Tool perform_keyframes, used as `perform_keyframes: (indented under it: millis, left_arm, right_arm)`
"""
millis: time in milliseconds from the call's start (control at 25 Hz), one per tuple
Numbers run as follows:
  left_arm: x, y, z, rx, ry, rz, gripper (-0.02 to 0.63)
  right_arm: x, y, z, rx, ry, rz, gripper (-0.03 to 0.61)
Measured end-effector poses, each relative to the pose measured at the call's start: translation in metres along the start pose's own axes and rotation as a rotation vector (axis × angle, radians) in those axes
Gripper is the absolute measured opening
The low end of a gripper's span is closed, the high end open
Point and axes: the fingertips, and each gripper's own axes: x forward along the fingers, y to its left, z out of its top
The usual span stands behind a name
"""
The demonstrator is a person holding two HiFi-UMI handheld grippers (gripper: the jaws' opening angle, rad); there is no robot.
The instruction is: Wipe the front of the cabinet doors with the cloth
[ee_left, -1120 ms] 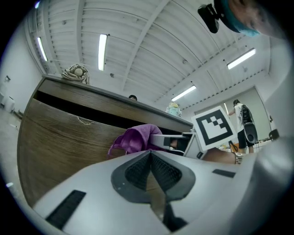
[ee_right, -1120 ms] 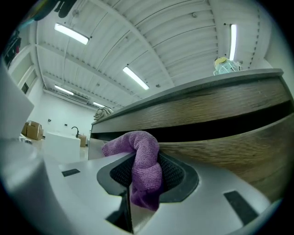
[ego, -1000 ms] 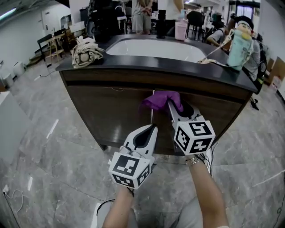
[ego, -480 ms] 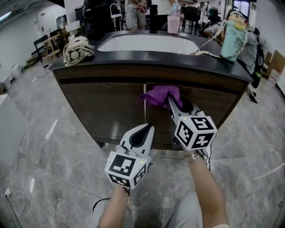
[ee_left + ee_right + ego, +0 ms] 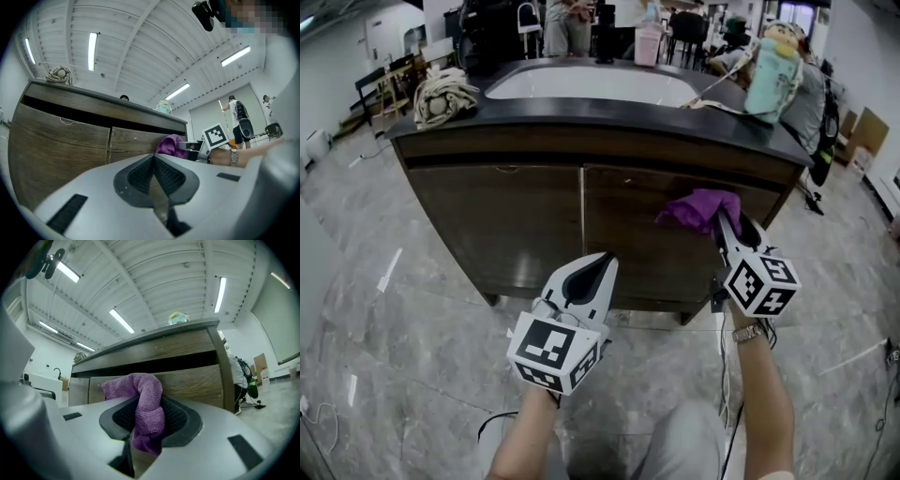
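A purple cloth [image 5: 701, 209] is pressed on the upper part of the right cabinet door [image 5: 666, 234], near its right end. My right gripper [image 5: 724, 225] is shut on the cloth [image 5: 146, 411], which bulges out between its jaws. The left cabinet door [image 5: 497, 220] is bare dark wood. My left gripper [image 5: 602, 263] hangs shut in front of the cabinet's lower middle, holding nothing and apart from the doors. In the left gripper view the cloth [image 5: 169, 145] shows at the right door [image 5: 136, 143].
A dark countertop [image 5: 581, 111] with a white sink [image 5: 591, 84] tops the cabinet. A beige bundle [image 5: 441, 94] lies at its left end, a pale green bottle [image 5: 766, 80] at its right. Grey marble floor [image 5: 394, 337] surrounds the cabinet. People stand behind it.
My right gripper has carried the cloth rightward along the top of the right door, from the seam between the doors towards the right end. The left gripper has stayed about where it was.
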Motion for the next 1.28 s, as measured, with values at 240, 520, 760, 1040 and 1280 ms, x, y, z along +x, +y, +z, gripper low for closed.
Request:
perform_keyframes:
  millis: [240,520,760,1040,1280]
  left_arm:
    - [0.002,-0.004,-0.001,0.009,-0.003,-0.014,0.006]
    - [-0.009,0.01,0.007,-0.015,-0.018,0.016,0.006]
    - [-0.016,0.017,0.015,-0.044,-0.037,0.026,0.006]
    - [-0.025,0.029,0.017,-0.046,-0.035,0.057,0.006]
    - [-0.036,0.037,0.017,-0.041,-0.034,0.083,0.006]
  right_arm:
    - [-0.02,-0.049,0.003,-0.034,0.015,-0.025,0.132]
    - [-0.039,-0.082,0.001,0.055,0.0,-0.19,0.132]
    - [-0.025,0.01,-0.025,0.014,0.013,0.006,0.132]
    - [0.02,0.132,-0.072,-0.03,0.076,0.149,0.132]
    - [0.058,0.184,-0.094,-0.104,0.103,0.165,0.129]
